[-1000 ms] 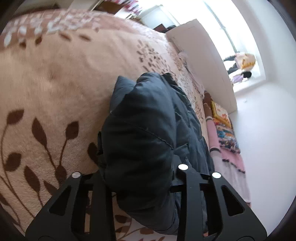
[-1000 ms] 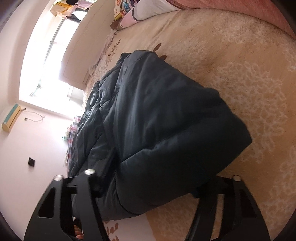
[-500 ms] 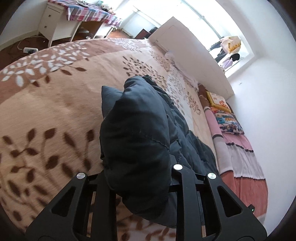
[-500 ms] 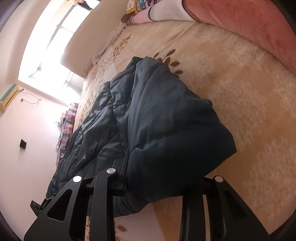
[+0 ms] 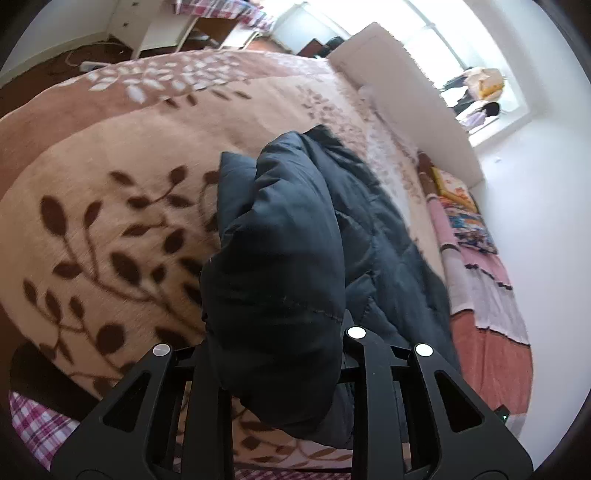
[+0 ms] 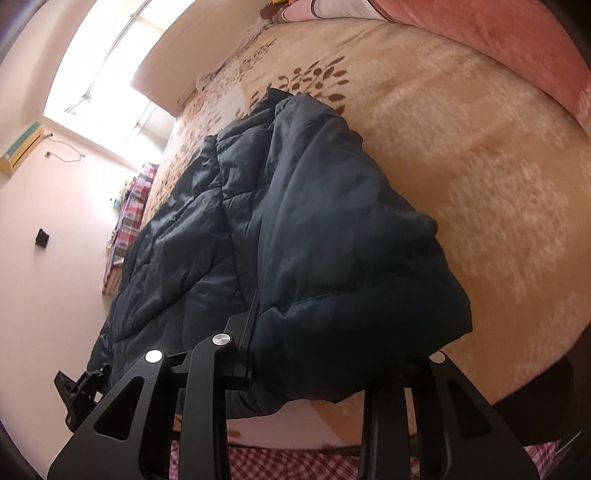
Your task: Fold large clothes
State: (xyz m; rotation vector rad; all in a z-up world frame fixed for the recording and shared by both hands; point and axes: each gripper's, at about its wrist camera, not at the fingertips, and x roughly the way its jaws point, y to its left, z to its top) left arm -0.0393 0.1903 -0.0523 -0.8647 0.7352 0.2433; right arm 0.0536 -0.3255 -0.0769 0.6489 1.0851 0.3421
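Observation:
A large dark navy puffer jacket point(image 5: 295, 258) lies on a beige bed blanket point(image 5: 110, 184) with brown leaf print. My left gripper point(image 5: 277, 354) is shut on a thick bunched end of the jacket, lifted above the blanket. In the right wrist view the jacket point(image 6: 314, 221) stretches away from me, and my right gripper point(image 6: 332, 358) is shut on its other puffy end. The fingertips of both grippers are buried in the padding. The left gripper point(image 6: 81, 387) shows at the lower left of the right wrist view, on the jacket's far edge.
A white headboard point(image 5: 406, 96) and a window stand at the far end. Pillows and a pink and coral blanket point(image 5: 487, 332) lie along the bed's right side. A white desk point(image 5: 147, 26) stands beyond the bed. Checked fabric point(image 5: 33, 424) shows below the bed edge.
Both grippers have pulled back and up with the jacket ends, so more of the bed, its near edge and the room shows. The grips have stayed shut.

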